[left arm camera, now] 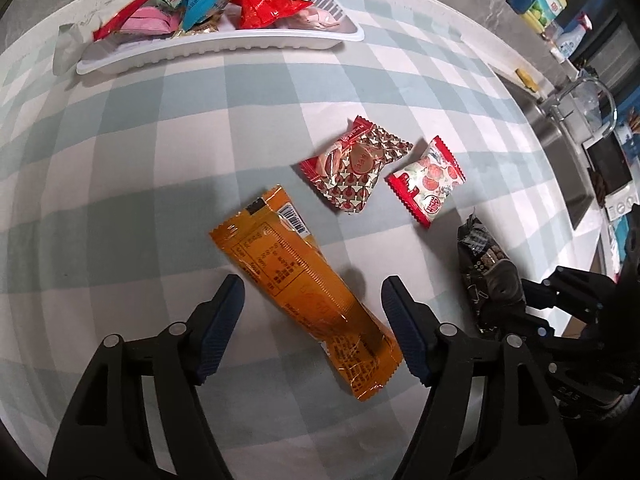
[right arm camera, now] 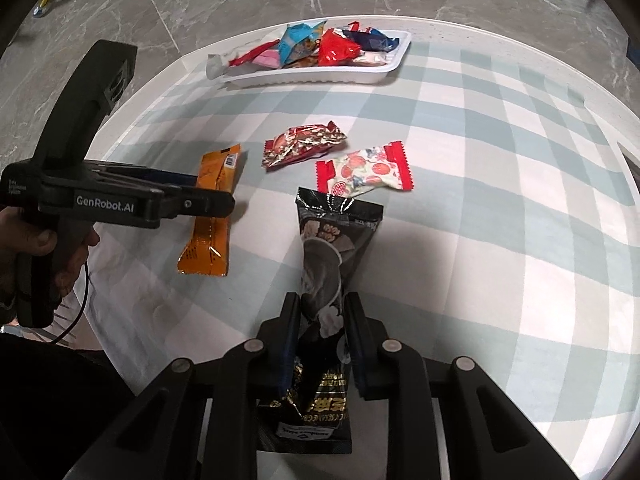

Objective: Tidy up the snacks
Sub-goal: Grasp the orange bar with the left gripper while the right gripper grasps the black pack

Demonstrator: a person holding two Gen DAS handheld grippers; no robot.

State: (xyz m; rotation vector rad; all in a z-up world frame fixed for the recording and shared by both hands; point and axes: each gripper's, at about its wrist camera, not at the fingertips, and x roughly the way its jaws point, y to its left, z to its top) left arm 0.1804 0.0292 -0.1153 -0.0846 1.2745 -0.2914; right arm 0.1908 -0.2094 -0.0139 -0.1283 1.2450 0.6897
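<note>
The right gripper [right arm camera: 322, 344] pinches a black cone-shaped snack packet [right arm camera: 334, 240]. The left gripper [left arm camera: 312, 312], fingers spread, hovers over an orange wrapper [left arm camera: 304, 292]. Two red-edged candy packs [left arm camera: 356, 164] lie at one o'clock; the white tray [left arm camera: 216, 54] sits at eleven.

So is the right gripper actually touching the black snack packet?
Touching. In the right wrist view, the right gripper has both fingers pressed against the sides of the black snack packet, pinching its narrow middle with no gap.
</note>
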